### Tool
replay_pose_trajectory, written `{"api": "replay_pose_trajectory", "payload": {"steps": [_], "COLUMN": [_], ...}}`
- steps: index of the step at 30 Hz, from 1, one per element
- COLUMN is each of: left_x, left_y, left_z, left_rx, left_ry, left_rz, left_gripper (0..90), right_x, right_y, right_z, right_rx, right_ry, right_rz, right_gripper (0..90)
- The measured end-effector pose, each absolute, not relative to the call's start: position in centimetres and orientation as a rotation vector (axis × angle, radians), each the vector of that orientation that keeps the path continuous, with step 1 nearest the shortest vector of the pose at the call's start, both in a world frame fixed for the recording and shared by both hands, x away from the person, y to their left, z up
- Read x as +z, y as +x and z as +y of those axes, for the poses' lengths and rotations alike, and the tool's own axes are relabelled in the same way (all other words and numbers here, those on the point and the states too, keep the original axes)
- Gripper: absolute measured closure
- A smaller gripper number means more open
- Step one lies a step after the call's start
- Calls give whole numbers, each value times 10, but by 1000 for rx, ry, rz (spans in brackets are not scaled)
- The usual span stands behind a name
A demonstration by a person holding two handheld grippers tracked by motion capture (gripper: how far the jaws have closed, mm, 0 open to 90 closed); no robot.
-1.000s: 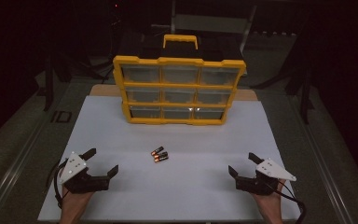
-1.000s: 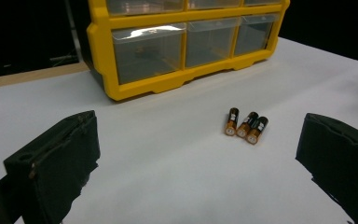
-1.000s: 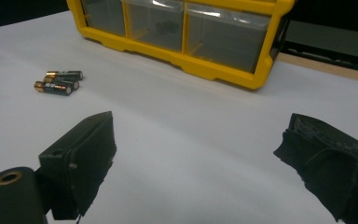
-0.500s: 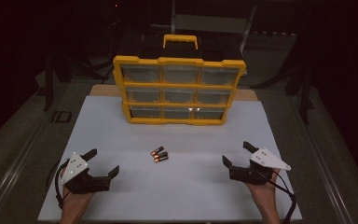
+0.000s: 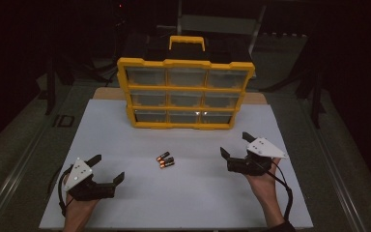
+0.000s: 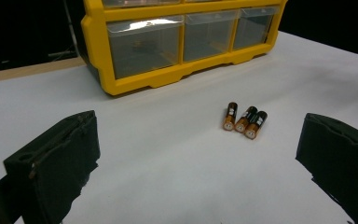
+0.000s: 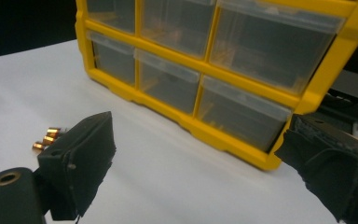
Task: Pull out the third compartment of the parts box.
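A yellow drawer cabinet (image 5: 185,92) with clear drawers and a top handle stands upright at the back of the white table (image 5: 125,135). Three black-and-copper batteries (image 5: 165,159) lie side by side in front of it. The batteries (image 6: 244,122) show close up in the left gripper view, with the cabinet (image 6: 177,42) behind them. My left gripper (image 5: 107,168) rests open at the front left, well left of the batteries. My right gripper (image 5: 235,144) hangs open at the right, level with the batteries. In the right gripper view the cabinet (image 7: 223,70) looms near and the batteries (image 7: 47,137) peek past the left jaw.
The white table ends in front edge near my hands (image 5: 174,224). Dark surroundings and metal frame parts (image 5: 212,21) stand behind the cabinet. A grey side ledge (image 5: 24,140) runs along the left of the board.
My right gripper has moved forward and left, toward the cabinet and batteries, and risen a little. The left gripper has stayed in place.
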State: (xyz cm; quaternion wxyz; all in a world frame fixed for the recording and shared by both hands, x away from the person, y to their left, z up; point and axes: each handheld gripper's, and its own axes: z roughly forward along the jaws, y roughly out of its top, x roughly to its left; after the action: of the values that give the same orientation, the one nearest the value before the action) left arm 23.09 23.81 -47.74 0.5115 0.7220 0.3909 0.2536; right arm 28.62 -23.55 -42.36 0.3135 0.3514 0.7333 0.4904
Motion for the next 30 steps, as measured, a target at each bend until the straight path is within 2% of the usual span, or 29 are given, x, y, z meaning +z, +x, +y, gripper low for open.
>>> {"api": "replay_pose_trajectory", "payload": {"steps": [20,30], "left_x": [-478,-478], "left_y": [231,231], "left_z": [236,236], "left_rx": [610,610], "left_ry": [1740,1738], "left_rz": [939,938], "left_gripper": [0,0], "right_x": [-393,-389], "right_y": [320,340], "right_z": [-213,-201], "right_rx": [1310,1296], "right_ry": [891,907], "right_rz": [1896,1901], "right_gripper": [85,86]}}
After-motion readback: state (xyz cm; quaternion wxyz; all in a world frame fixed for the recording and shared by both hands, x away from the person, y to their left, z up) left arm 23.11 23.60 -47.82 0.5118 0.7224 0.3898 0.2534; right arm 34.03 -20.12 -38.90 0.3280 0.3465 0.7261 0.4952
